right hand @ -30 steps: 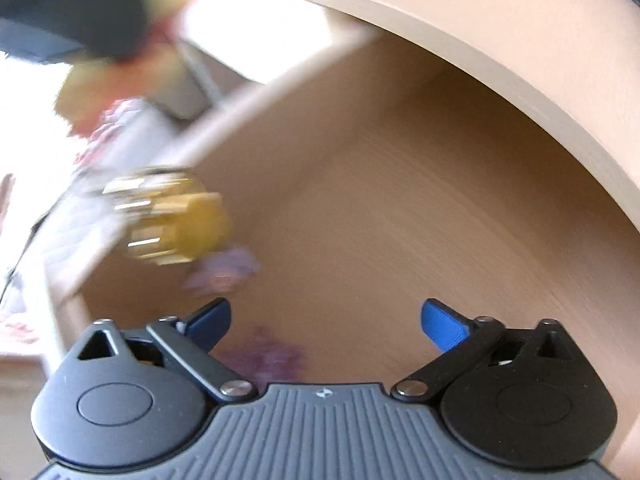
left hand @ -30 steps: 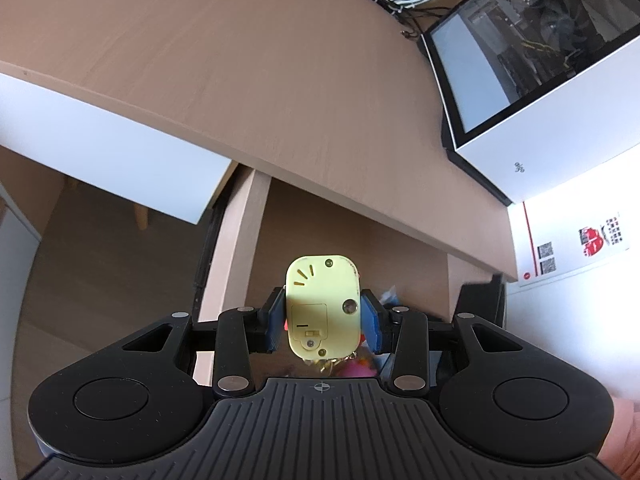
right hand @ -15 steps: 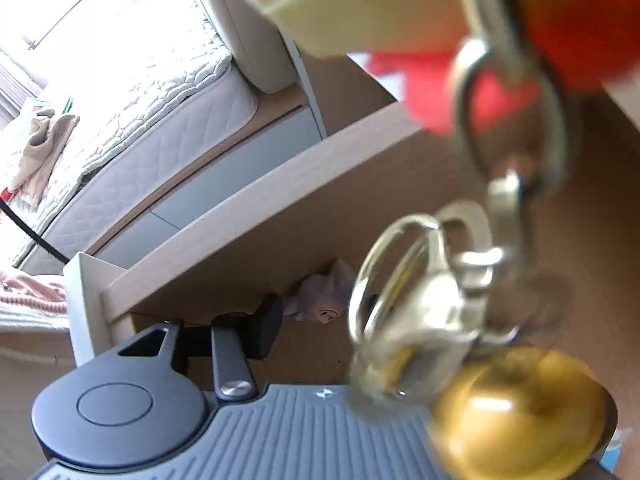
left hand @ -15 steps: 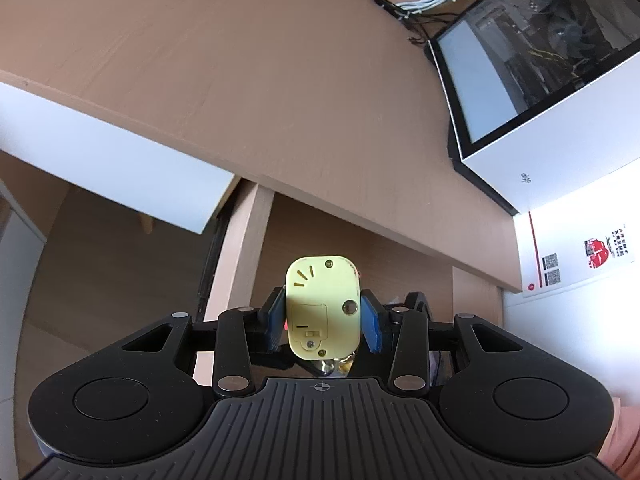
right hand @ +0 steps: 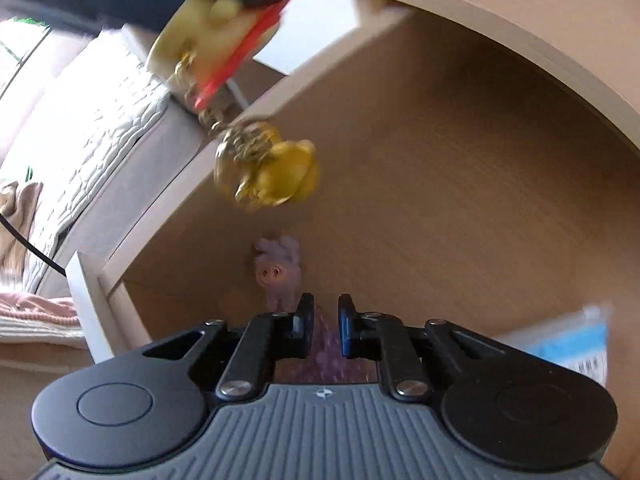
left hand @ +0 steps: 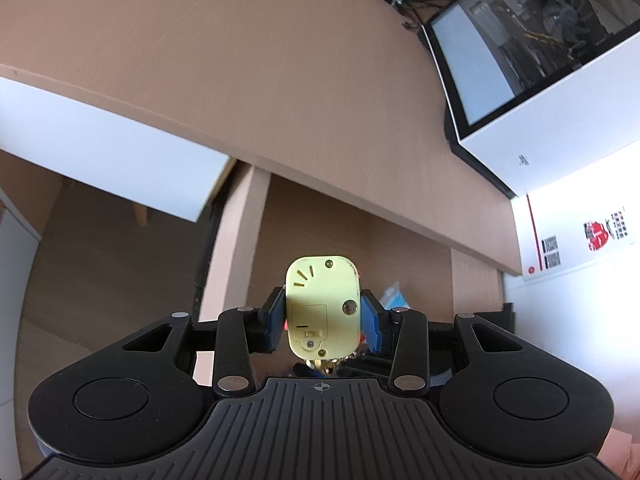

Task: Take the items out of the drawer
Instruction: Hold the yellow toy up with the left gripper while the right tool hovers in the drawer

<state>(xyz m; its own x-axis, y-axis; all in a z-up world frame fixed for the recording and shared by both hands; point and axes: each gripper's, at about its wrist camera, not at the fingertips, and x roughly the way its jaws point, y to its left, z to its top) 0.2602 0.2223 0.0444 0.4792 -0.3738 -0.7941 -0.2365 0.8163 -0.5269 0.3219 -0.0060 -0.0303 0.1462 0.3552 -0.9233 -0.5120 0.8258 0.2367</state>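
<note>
Our left tongs (left hand: 322, 316) clamp a yellow keychain toy (left hand: 321, 307) between the blue pads (left hand: 369, 322), holding it above the open drawer (right hand: 420, 200) and below the bench (left hand: 240, 80) edge; its brass bell (right hand: 276, 176) dangles in the right wrist view. Our right tongs (right hand: 322, 330) sit low in the drawer, nearly closed on a purple item (right hand: 328, 346); we cannot confirm firm contact. A purple plush figure (right hand: 278, 270) and a blue-and-white packet (right hand: 560, 344) remain inside. We judge one item lifted, a second being grasped, two left.
</note>
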